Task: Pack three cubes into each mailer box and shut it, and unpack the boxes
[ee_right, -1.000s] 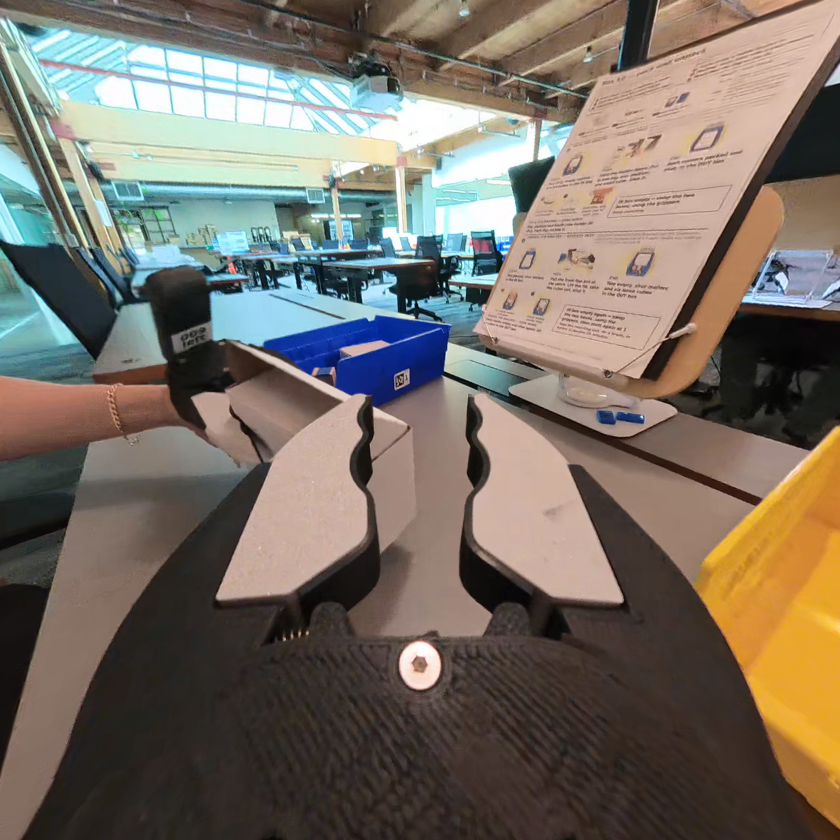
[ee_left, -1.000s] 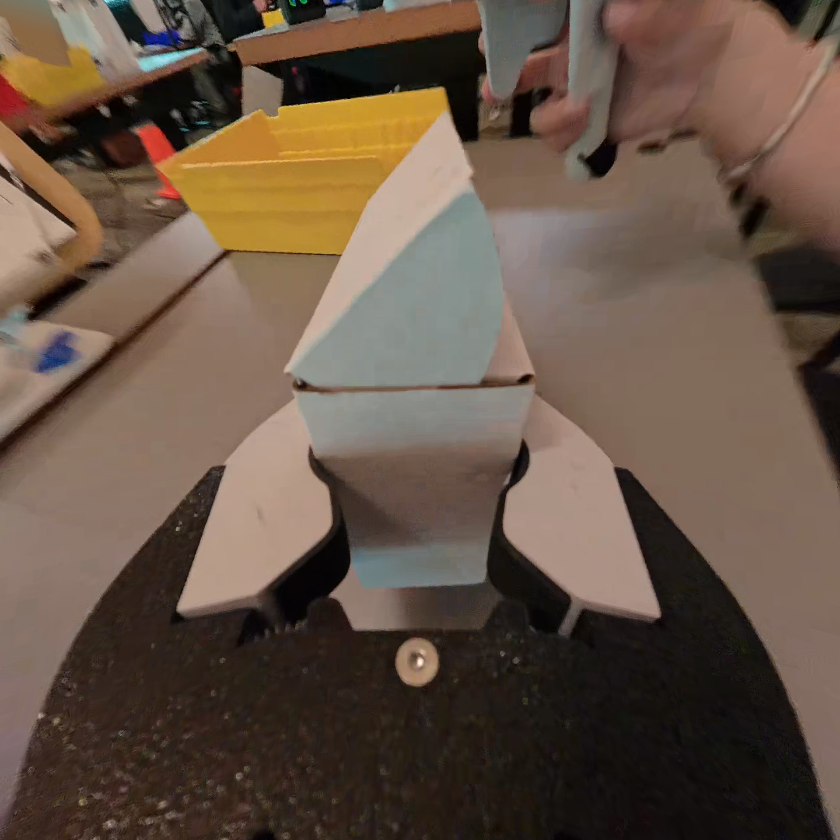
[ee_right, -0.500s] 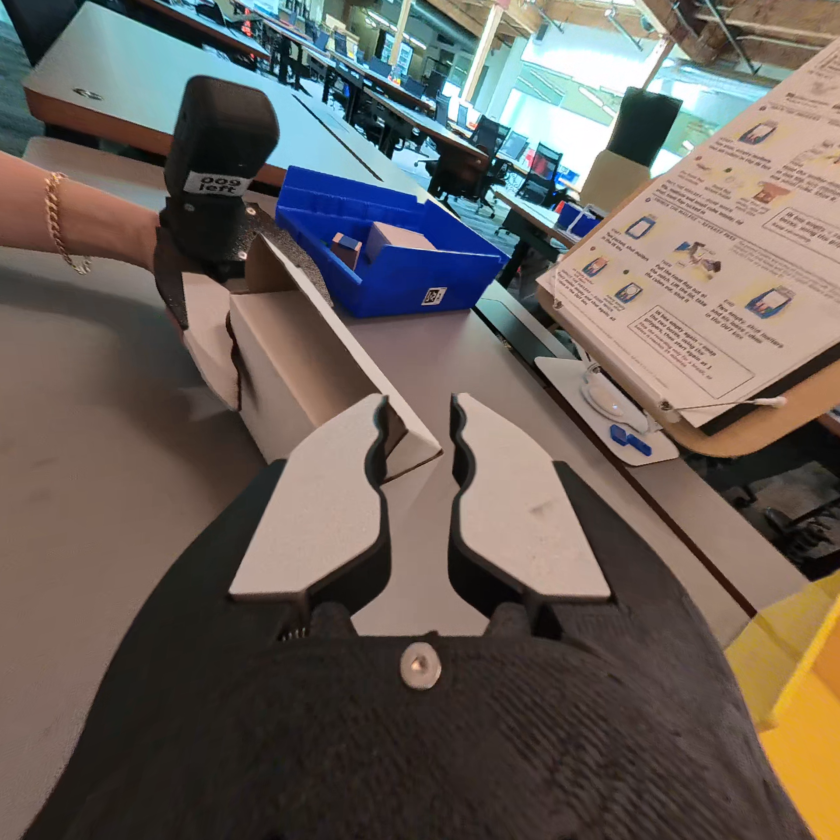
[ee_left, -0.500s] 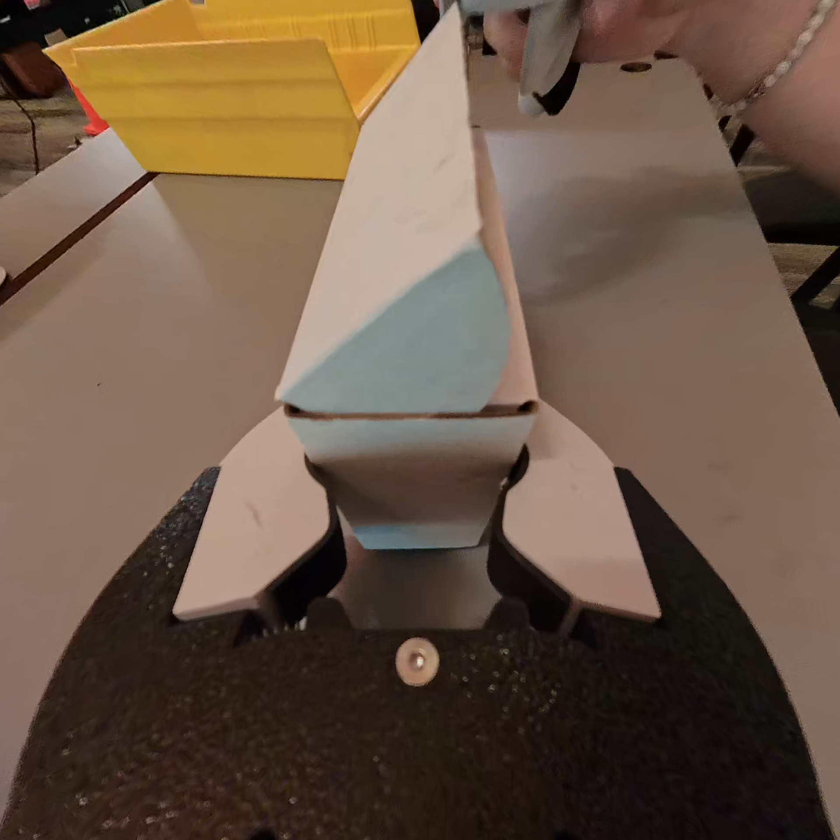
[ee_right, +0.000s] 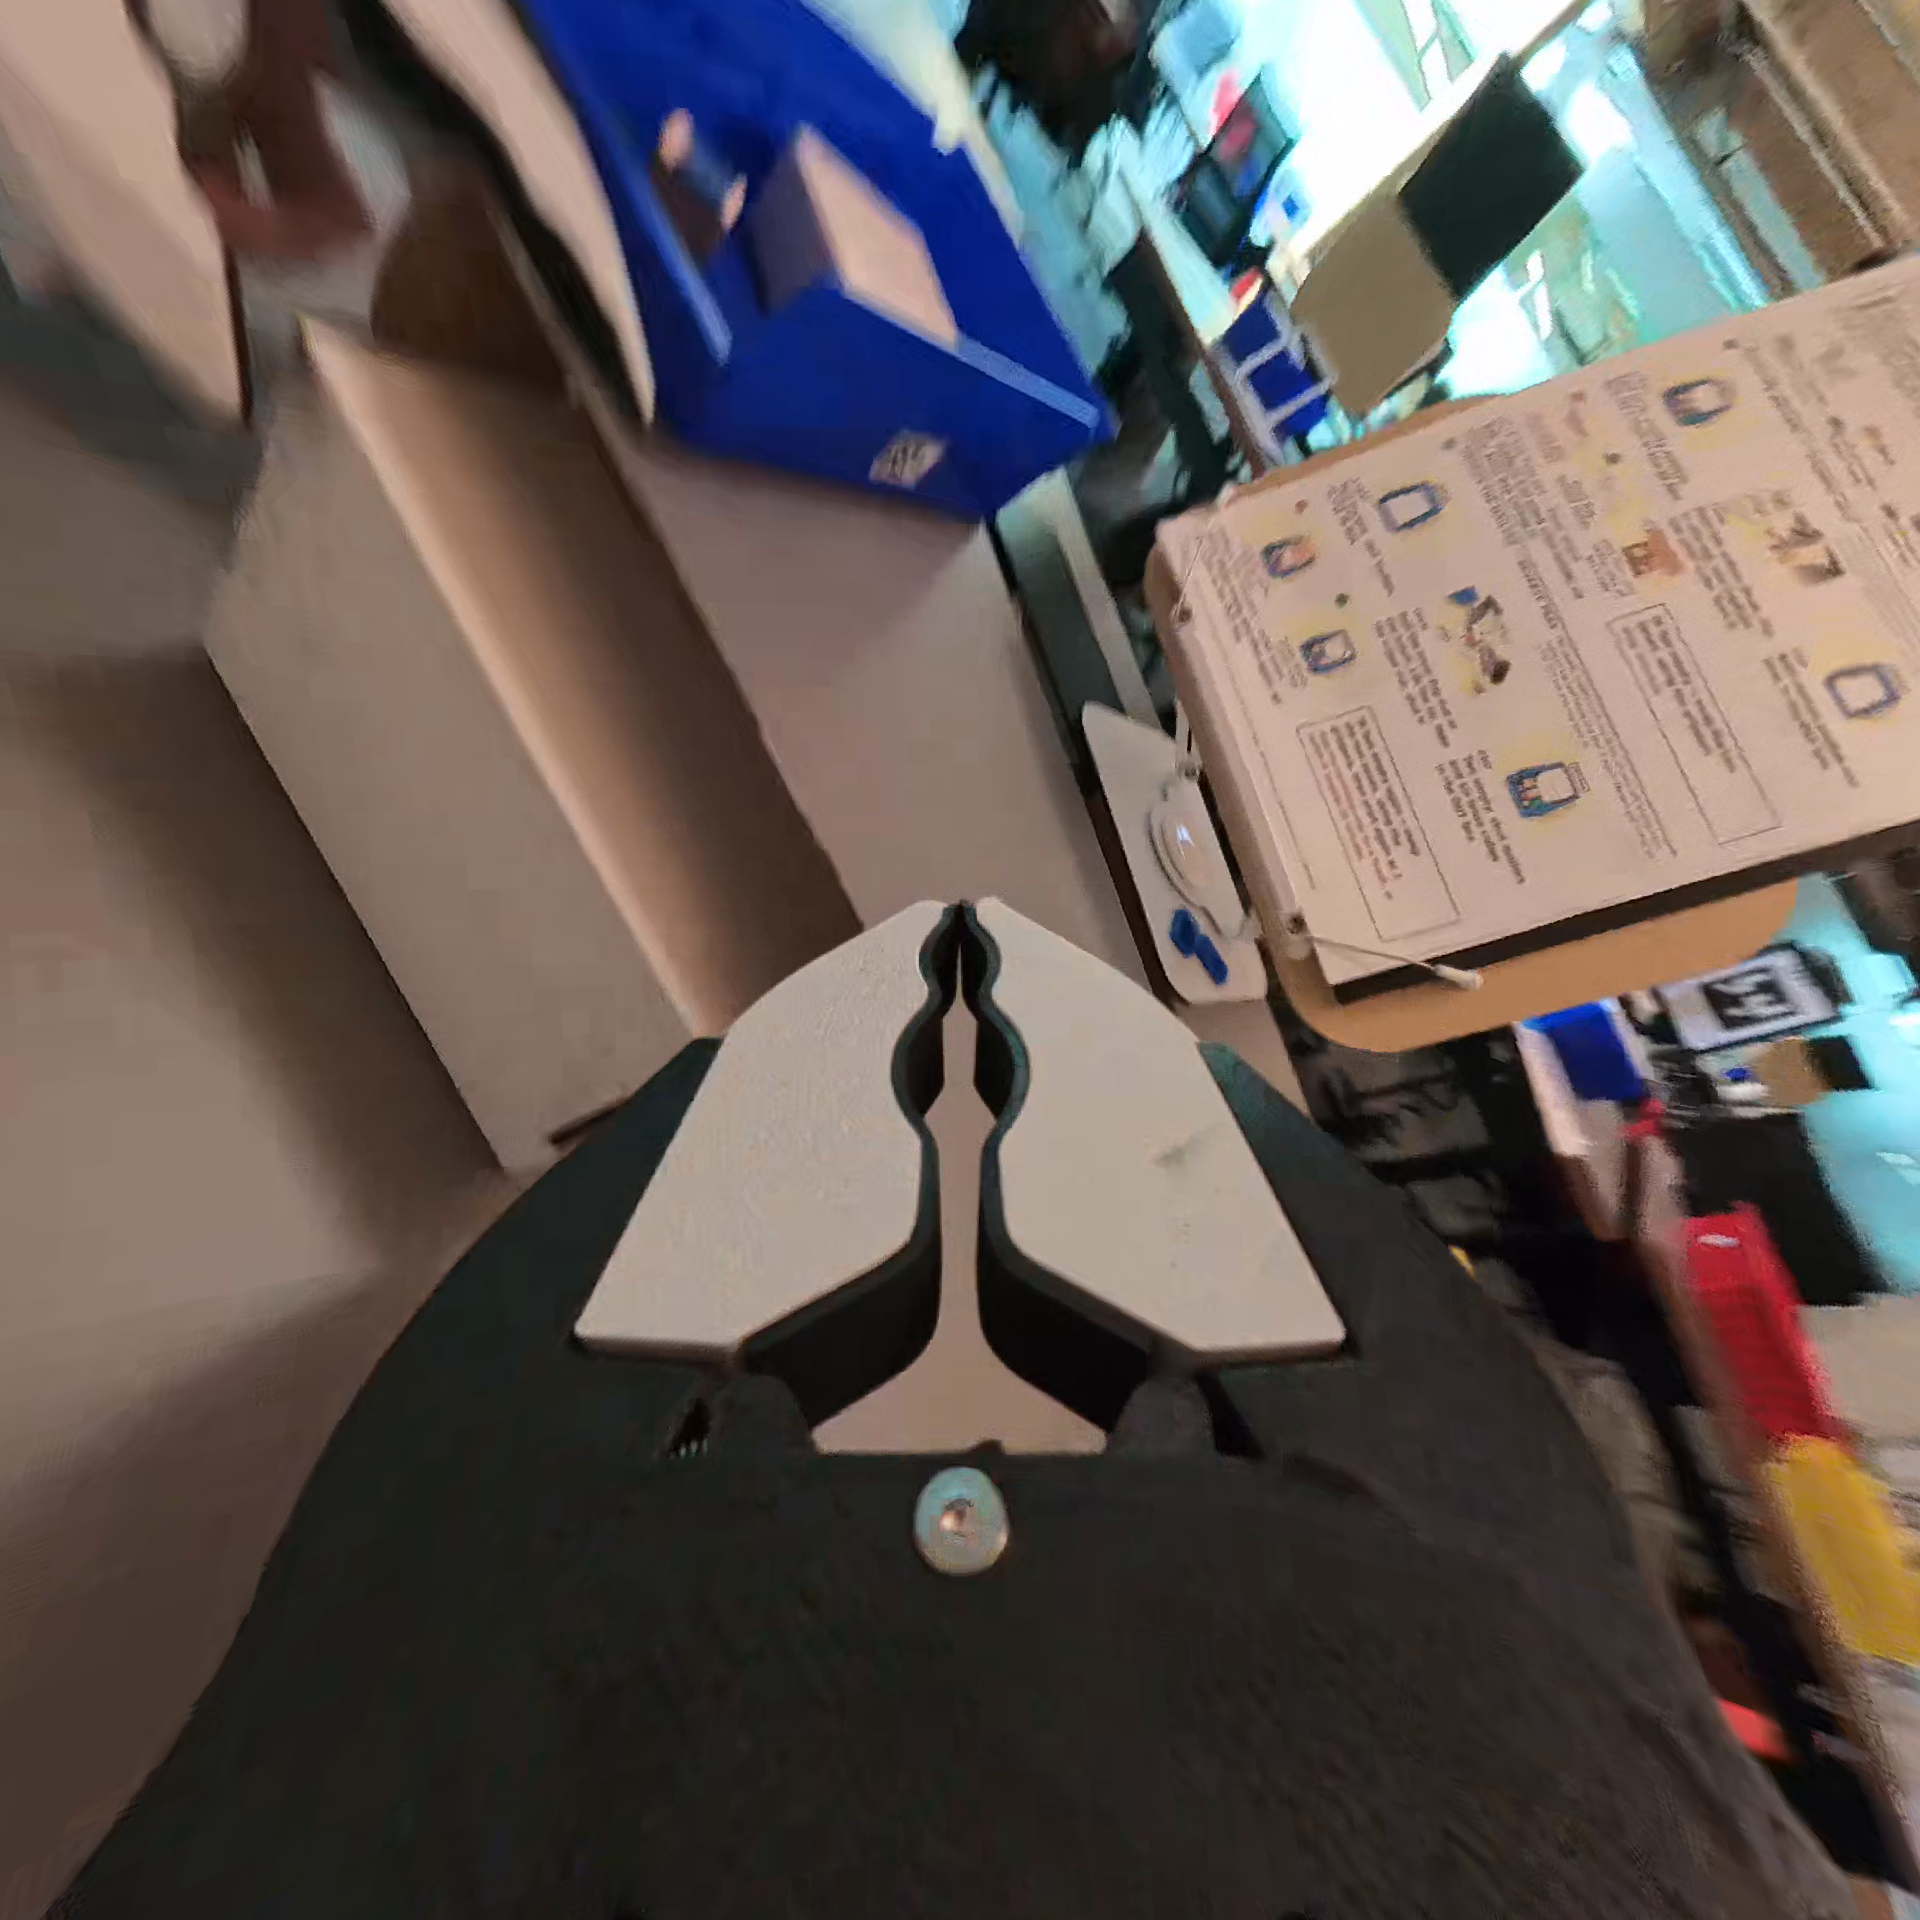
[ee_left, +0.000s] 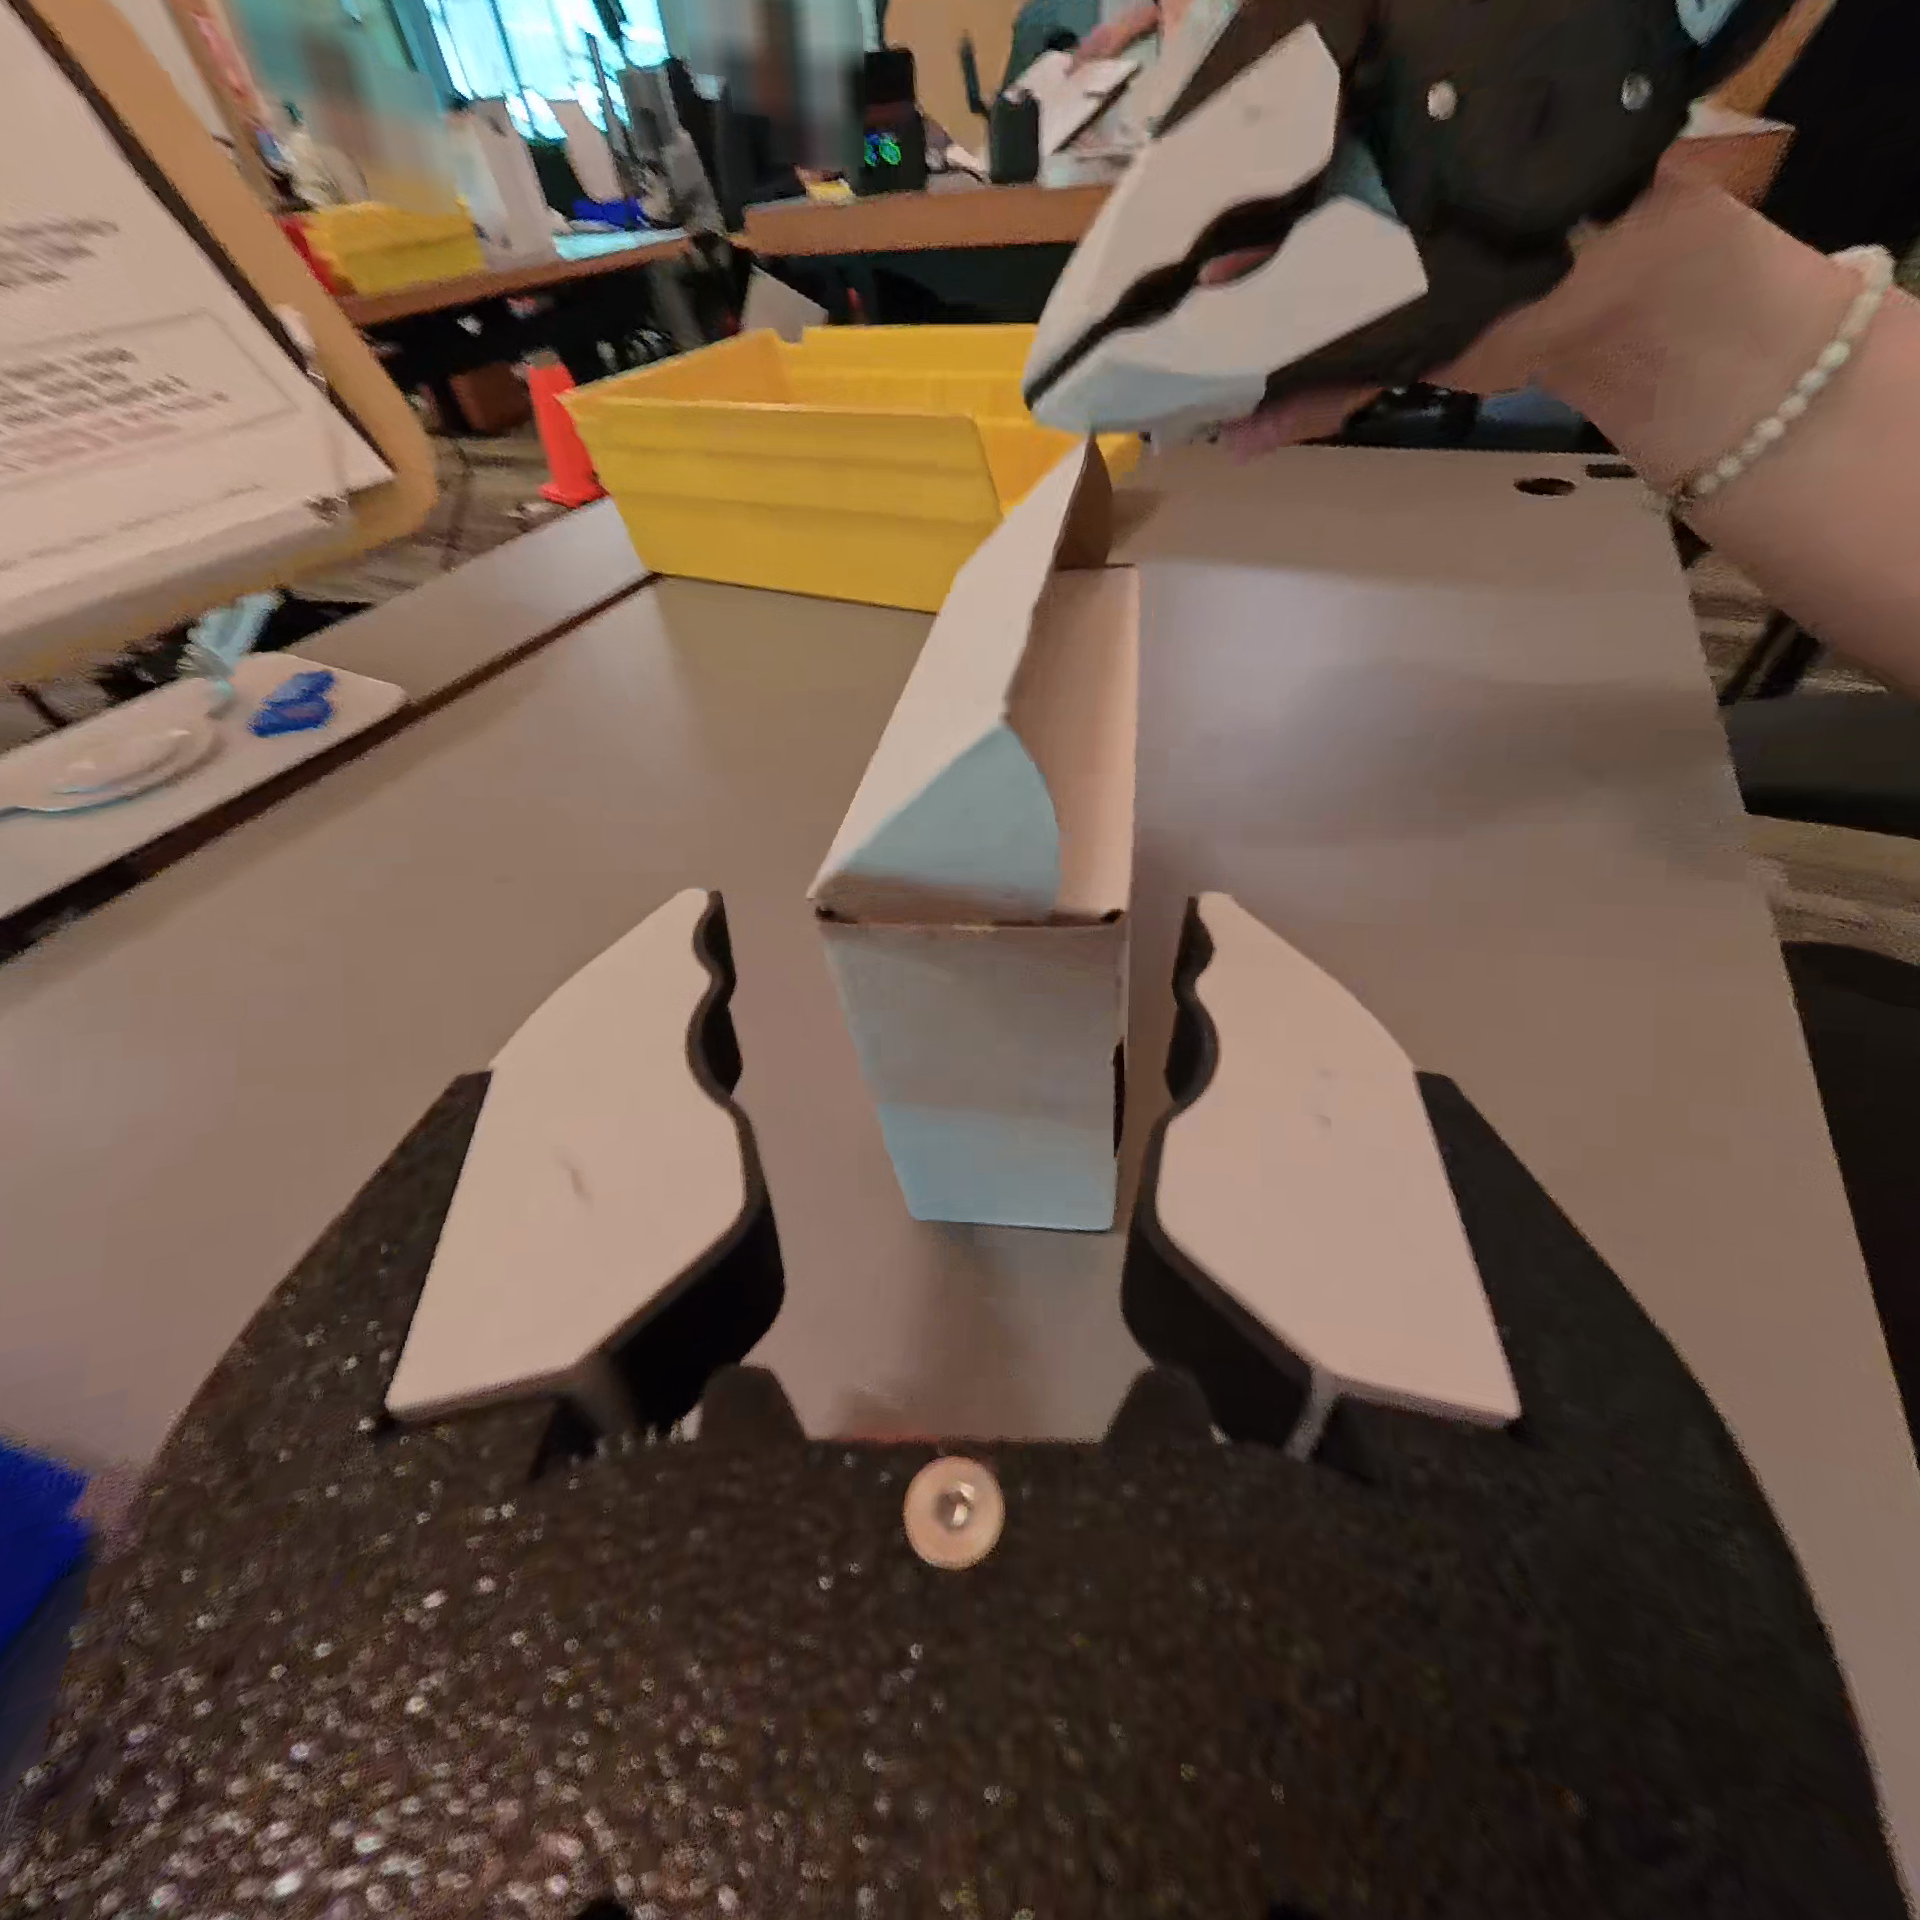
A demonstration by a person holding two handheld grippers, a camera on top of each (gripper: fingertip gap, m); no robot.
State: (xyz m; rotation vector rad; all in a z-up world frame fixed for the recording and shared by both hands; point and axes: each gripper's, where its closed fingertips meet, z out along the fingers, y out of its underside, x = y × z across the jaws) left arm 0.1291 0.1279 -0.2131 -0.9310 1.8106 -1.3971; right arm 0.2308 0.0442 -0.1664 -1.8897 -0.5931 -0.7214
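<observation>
Left gripper (ee_left: pixel 954 1049): I see my fingers (ee_left: pixel 582 1174) spread wide apart, one on each side of the near end of the mailer box, with a gap on both sides and no contact.

Mailer box (ee_left: pixel 992 935): a long white cardboard box resting on the grey worktop (ee_left: pixel 436 883), running away from my left camera toward the far edge. Its lid flap (ee_left: pixel 966 665) stands half raised, tilted over the left wall, so the box is open. I cannot see inside it from either view.

Right gripper (ee_left: pixel 1049 390): held in a hand (ee_left: pixel 1662 312) above the far end of the box in the left wrist view. In its own view the fingers (ee_right: pixel 790 1164) are pressed together at the tips, gripping nothing I can make out. Its tips sit just above the far corner of the raised flap; I cannot tell whether they touch it.

Yellow bin (ee_left: pixel 831 457): sits at the far edge of the worktop, beyond the box and to its left.

Blue bin (ee_right: pixel 831 312): blurred in the right wrist view, on the worktop past the other end of the box; a pale box-like shape and a smaller dark one lie in it.

Instruction board (ee_right: pixel 1558 665): propped on a stand at the side of the worktop, carrying a printed sheet.

Picture quality: the right wrist view is motion-blurred and tilted.
</observation>
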